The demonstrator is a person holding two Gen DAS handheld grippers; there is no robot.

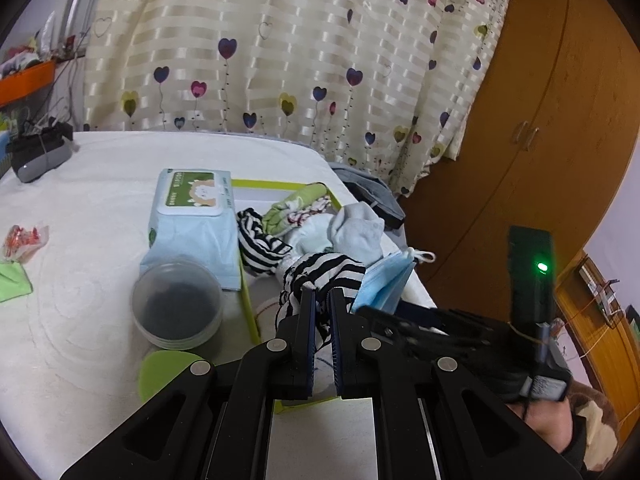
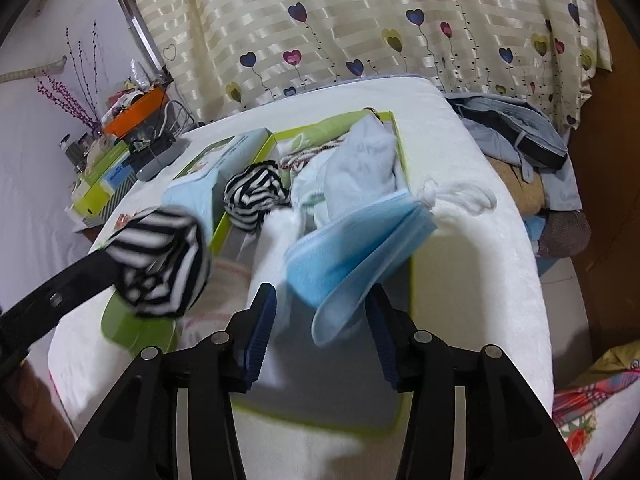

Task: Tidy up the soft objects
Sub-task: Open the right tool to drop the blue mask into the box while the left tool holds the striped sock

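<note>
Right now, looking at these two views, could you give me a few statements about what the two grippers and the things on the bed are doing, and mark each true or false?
1. The left gripper is clamped on a striped sock. True.
2. The right gripper is squeezed shut on the mask. False: its jaws stand apart, and the mask lies between them, not pinched.
3. A second striped sock lies in the green tray. True.
4. The wipes pack sits on the floor. False: it lies on the white bed, beside the tray.
5. The round tub holds the mask. False: the tub stands by the wipes pack, apart from the mask.
</note>
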